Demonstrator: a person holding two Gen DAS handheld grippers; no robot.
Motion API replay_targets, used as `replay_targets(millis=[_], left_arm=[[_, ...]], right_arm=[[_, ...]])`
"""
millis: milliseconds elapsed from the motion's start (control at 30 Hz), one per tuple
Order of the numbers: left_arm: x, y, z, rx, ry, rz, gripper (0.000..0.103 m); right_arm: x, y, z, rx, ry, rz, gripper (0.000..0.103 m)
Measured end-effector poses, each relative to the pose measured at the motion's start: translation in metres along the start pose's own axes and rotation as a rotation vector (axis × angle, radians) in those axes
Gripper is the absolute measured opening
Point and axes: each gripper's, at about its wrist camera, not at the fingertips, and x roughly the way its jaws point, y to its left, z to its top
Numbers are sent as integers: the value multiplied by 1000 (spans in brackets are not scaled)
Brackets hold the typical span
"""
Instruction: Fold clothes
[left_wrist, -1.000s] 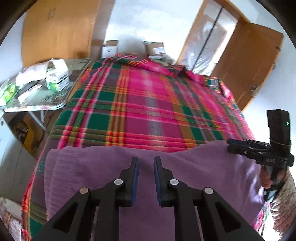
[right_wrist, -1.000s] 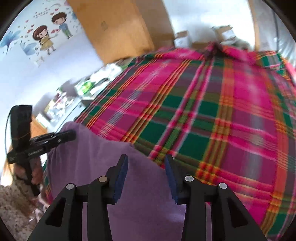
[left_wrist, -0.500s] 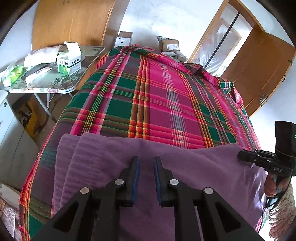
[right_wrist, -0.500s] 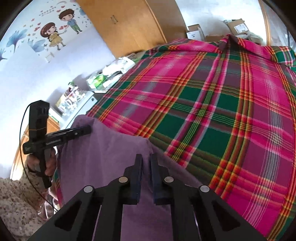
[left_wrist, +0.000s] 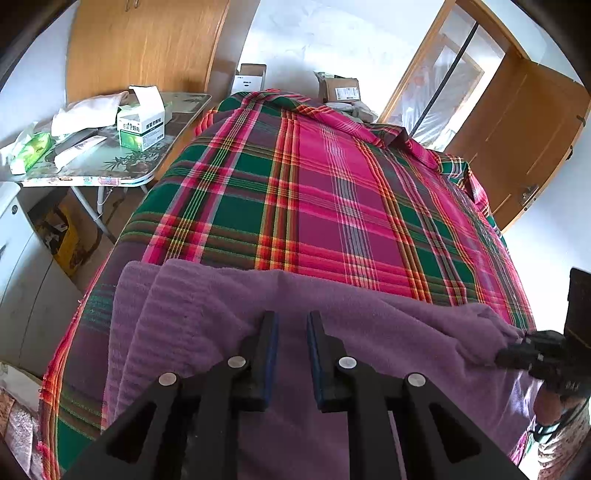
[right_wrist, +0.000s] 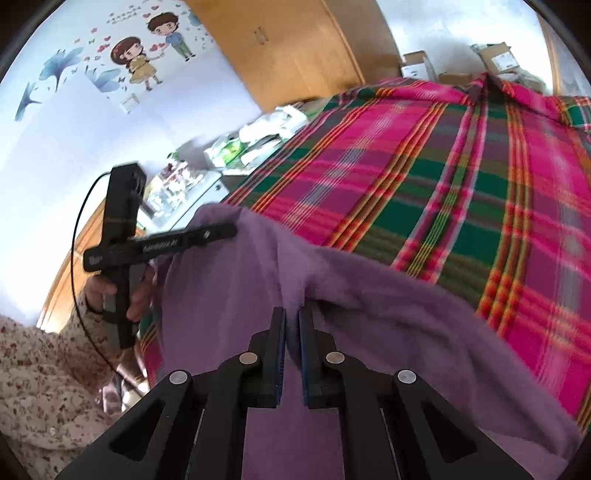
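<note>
Purple garment (left_wrist: 332, 332) on plaid bed (left_wrist: 332, 206), fold barely begun.
Right gripper (right_wrist: 291, 325) pinched tight on far edge; left gripper (left_wrist: 290, 332) parted slightly over cloth, grip unclear. Edge lifted only; folding proper seemingly all ahead.

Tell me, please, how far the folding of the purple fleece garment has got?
Early stage. Done: the purple fleece garment lies spread on the plaid bedspread. In hand: the right gripper is pinching a bunched ridge of its edge; the left gripper is over it, jaws apart. Left: no completed fold is visible.
</note>
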Motion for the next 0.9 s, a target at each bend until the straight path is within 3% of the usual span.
replay_targets(millis=[200,367,700,900], left_arm=[[0,0,0,1,-1,2,16],[1,0,0,2,-1,3,16],[0,3,-1,-14,-6,-16,16],[0,3,-1,-9,-3,-16,16]], right_arm=[[12,-5,-4,53,33,10,12],[11,-12,-4,79,67,14,22],[35,-15,18,82,151,88,26],[45,-20,30,102,129,117,27]])
